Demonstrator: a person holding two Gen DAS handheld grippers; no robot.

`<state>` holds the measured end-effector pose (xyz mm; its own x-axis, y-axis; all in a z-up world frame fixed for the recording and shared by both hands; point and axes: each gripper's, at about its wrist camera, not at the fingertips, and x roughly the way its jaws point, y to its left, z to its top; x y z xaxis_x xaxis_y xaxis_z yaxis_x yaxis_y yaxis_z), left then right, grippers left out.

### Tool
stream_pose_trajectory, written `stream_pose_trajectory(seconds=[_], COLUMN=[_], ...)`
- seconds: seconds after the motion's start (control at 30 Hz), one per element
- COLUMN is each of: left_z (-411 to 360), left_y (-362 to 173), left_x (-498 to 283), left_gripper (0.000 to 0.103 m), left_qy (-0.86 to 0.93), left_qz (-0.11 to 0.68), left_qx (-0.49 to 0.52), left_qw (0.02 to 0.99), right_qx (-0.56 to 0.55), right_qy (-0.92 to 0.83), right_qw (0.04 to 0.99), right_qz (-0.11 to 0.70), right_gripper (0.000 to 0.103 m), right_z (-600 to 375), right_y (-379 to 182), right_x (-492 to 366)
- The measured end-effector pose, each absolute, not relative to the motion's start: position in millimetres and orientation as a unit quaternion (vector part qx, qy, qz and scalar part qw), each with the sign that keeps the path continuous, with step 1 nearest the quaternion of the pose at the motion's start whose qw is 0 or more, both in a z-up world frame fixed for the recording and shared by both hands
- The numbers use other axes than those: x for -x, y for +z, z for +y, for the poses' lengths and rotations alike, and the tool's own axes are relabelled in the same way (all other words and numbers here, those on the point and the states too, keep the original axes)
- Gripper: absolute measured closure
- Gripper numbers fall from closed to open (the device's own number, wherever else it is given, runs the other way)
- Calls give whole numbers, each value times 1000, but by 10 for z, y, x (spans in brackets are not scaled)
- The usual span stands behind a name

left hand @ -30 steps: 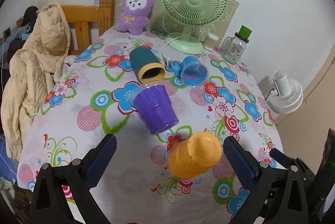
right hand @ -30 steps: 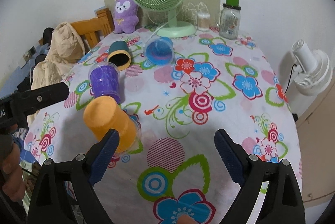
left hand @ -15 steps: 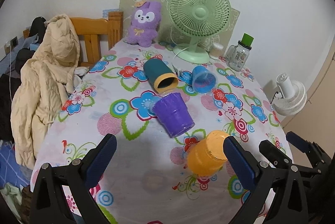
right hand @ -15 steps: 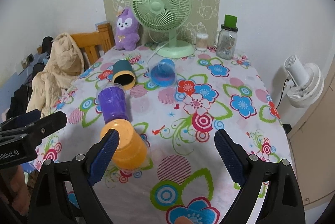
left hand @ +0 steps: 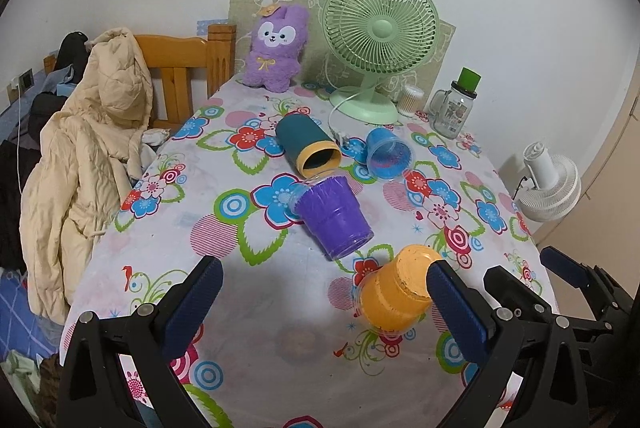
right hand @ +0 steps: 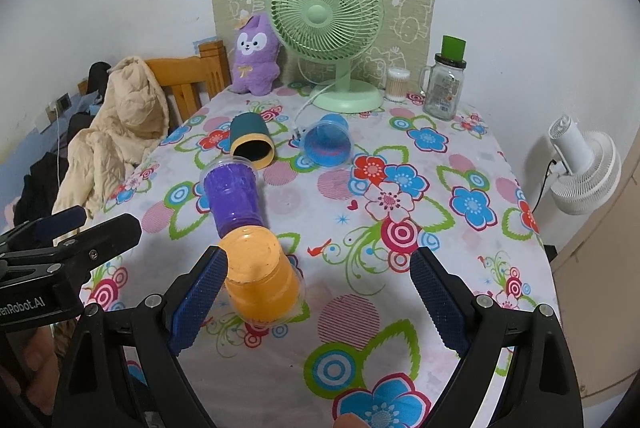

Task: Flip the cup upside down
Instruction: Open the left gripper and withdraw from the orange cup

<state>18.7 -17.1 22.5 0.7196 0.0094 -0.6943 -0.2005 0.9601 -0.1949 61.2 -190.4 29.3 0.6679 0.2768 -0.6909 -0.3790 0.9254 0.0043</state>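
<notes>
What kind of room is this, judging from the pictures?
Probably a lived-in home room, perhaps a bedroom or dining corner: a table with a flowered cloth holds a purple plush toy and a green desk fan, and a beige padded coat hangs over a wooden chair.

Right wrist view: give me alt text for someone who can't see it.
Open right gripper hovers over a floral tablecloth, its left finger beside an orange plastic cup lying on its side. Behind lie purple, teal and blue cups.
</notes>
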Motion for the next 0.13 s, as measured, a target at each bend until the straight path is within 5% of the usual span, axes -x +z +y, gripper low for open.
stream_pose_trajectory(seconds=[0.13], left_z=[-187], left_y=[226], left_x=[-177], left_gripper=[0], left_qy=[58], left_qz=[371], left_qx=[128], left_qw=[918], right_qx=[67], right_qy=[177], right_qw=[910], right_qz=[368], right_gripper=[9], right_z=[-1907], right_y=[287], right_x=[-615])
